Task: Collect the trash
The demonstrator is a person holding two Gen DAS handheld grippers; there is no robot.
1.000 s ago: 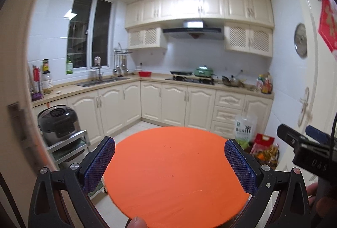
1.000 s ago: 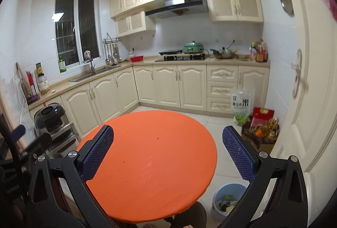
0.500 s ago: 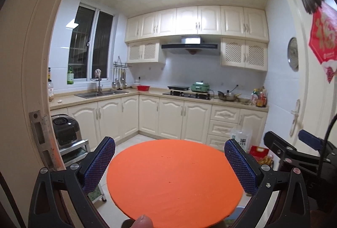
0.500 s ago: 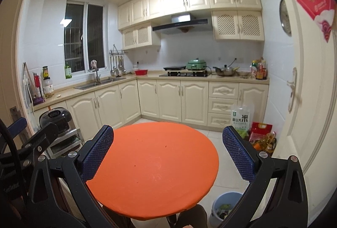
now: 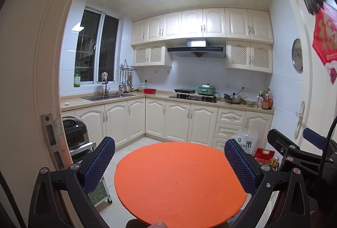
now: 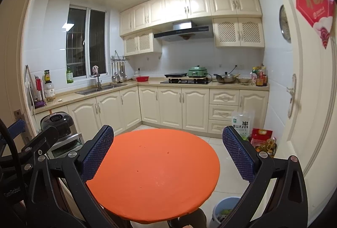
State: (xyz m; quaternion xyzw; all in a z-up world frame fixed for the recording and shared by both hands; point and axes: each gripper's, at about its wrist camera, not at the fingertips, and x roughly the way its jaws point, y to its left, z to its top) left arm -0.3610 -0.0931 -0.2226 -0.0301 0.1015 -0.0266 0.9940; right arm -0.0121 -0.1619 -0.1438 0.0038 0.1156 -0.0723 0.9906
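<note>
A round orange table (image 5: 179, 181) stands in the kitchen and shows in both wrist views; in the right wrist view (image 6: 155, 177) only tiny specks lie on its top. My left gripper (image 5: 169, 166) is open and empty, held above the table's near side. My right gripper (image 6: 167, 156) is open and empty too, over the table. A pale blue trash bin (image 6: 223, 213) with some rubbish inside stands on the floor at the table's right front. The right gripper's body shows at the right edge of the left wrist view (image 5: 299, 156).
Cream cabinets (image 6: 168, 105) run along the back and left walls, with a sink (image 6: 99, 88) and a stove (image 6: 185, 80). A rice bag (image 6: 242, 122) and red packages (image 6: 261, 137) sit on the floor at right. A black cooker (image 6: 56, 124) is on a rack at left. A white door (image 6: 305, 101) is at right.
Both grippers have drawn back and tilted up, so the table looks smaller and lower and more ceiling shows. The jaws stay open and empty.
</note>
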